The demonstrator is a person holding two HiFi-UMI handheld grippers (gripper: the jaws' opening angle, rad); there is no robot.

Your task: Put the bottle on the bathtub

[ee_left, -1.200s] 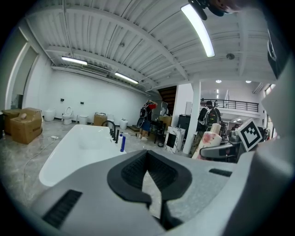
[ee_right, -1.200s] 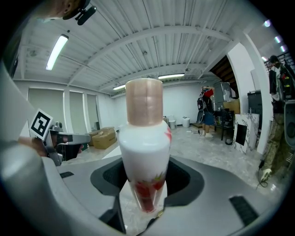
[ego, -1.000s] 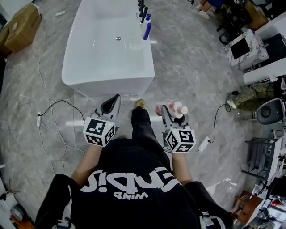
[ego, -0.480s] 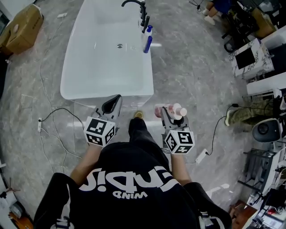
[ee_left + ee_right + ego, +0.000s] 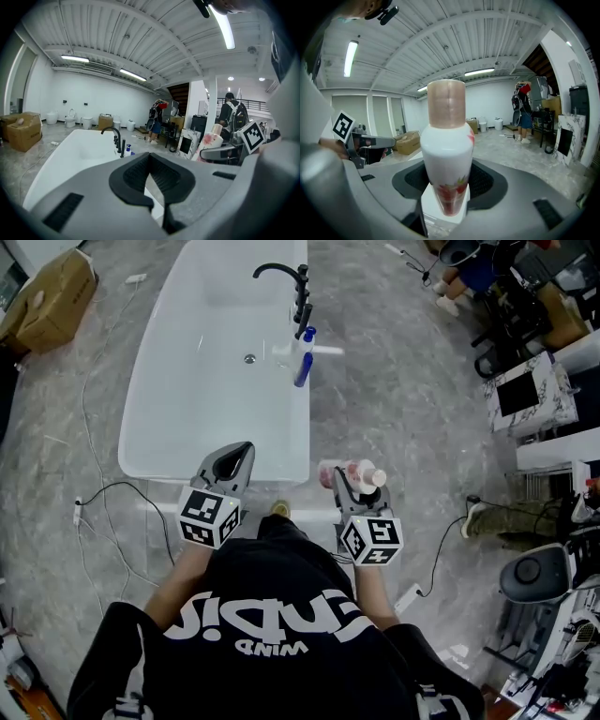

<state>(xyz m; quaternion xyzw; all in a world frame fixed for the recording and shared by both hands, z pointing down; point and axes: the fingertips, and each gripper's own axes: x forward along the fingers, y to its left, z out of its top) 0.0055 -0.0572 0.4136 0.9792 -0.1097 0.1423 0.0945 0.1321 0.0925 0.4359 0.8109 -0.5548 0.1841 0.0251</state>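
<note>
Item: bottle [image 5: 446, 154] – white, tan cap, red fruit print. It is pinched low on its body by the right gripper [image 5: 349, 479] and held over the floor, just off the near right corner of the bathtub [image 5: 150, 442] and not yet above it.

Item: left gripper [image 5: 230, 463] – jaws pressed together on nothing, hovering by the tub's near end.

Hazards, as judged:
- The grip sits low on a smooth, rounded body, so the top-heavy bottle may pivot or slide out on a quick swing.
- The rim looks narrow, and a release off-centre may drop the bottle into the basin or onto the floor.
- The right rim already carries a blue bottle [image 5: 302, 367] beside the black faucet [image 5: 281, 273], and a placement close by may knock it over.
- A cable [image 5: 122, 488] on the floor near the tub could catch a foot.
</note>
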